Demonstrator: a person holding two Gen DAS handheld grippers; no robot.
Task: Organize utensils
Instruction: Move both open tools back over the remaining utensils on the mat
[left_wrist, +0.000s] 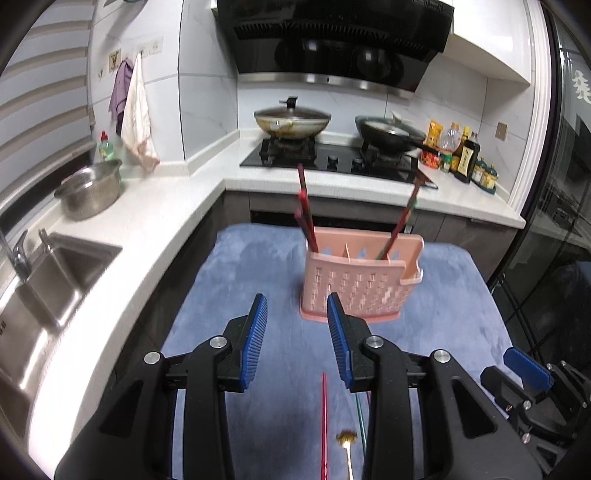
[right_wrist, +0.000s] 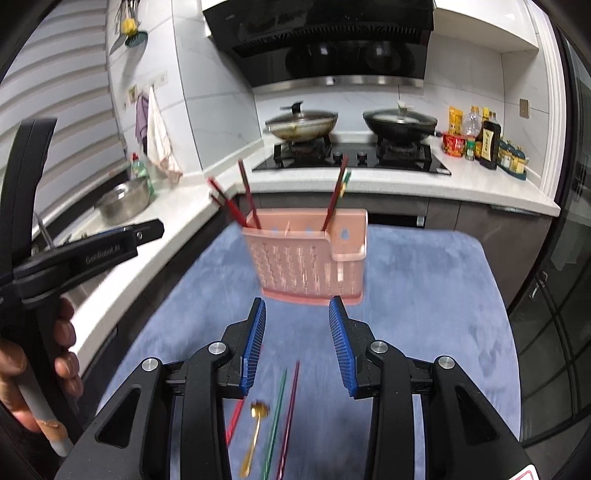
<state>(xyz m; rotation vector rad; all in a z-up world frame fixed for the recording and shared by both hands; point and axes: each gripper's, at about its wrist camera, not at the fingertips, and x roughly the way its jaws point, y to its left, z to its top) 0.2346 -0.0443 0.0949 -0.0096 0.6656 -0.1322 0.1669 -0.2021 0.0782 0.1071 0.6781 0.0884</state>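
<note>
1. Left wrist view: the left tongs hang over a blue cloth spread on the counter, their blue pads apart with nothing between them.
2. A pink holder stands upright on the cloth, just beyond the tongs and a little to the right. Dark red chopsticks lean out of its left compartment, and more chopsticks lean out of a right one.
3. Near the camera, a red chopstick lies on the cloth between the tong arms, with a gold spoon just right of it and a green stick partly hidden by the right arm.
4. The right tongs show at the right edge.
5. Far back, a stove carries two lidded pans, a steel bowl sits on the white counter at the left, and a sink lies nearer.
6. Right wrist view: the right tongs also stand apart and empty, with the pink holder just beyond their tips.
7. On the cloth between the arms lie a green stick, a dark red stick, the gold spoon and a red stick, partly hidden.
8. At the left, a hand grips the left tool's handle.
</note>
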